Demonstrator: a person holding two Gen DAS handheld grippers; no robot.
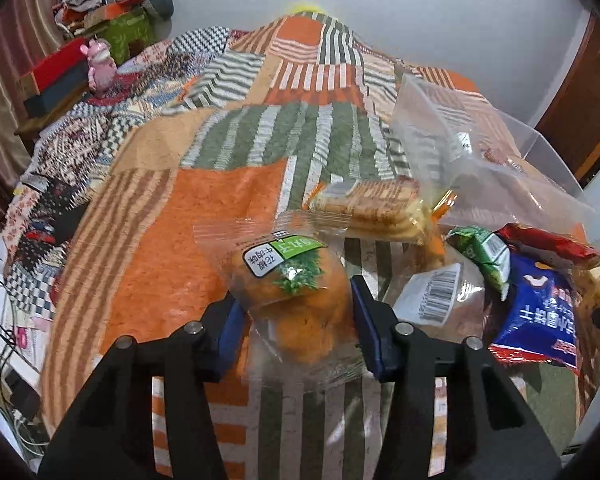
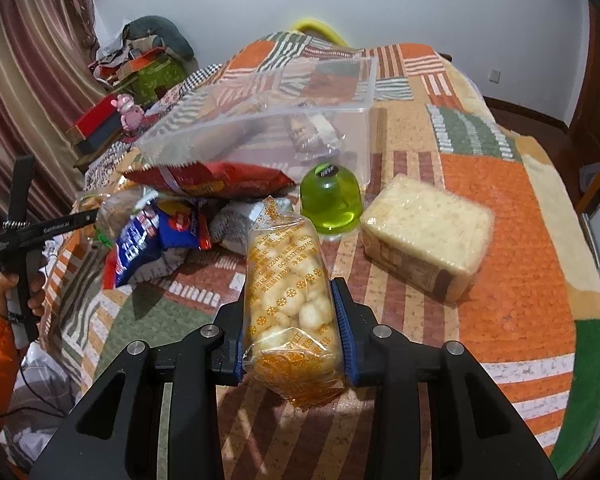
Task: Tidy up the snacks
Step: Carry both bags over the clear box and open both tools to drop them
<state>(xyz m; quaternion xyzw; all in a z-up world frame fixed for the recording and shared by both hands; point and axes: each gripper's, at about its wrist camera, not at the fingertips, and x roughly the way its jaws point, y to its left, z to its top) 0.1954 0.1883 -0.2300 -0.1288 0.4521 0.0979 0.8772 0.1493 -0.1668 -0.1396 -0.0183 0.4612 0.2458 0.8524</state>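
My left gripper (image 1: 296, 320) is shut on a clear bag of orange snack with a green label (image 1: 288, 288), held over the bed. My right gripper (image 2: 290, 320) is shut on a clear bag of pale puffs with orange print (image 2: 288, 296). A clear plastic bin (image 2: 284, 120) lies tilted at the back, with a wrapped snack inside; it also shows in the left wrist view (image 1: 460, 140). In front of the bin lie a red bag (image 2: 216, 178), a blue bag (image 2: 140, 244), a green jelly cup (image 2: 330, 200) and a wrapped pale cake block (image 2: 424, 236).
The patchwork blanket (image 1: 204, 216) covers the bed. A biscuit pack (image 1: 372, 208), a green packet (image 1: 484, 256) and a blue bag (image 1: 540, 312) lie to the right of my left gripper. Boxes and a pink toy (image 1: 100, 64) stand at the far left.
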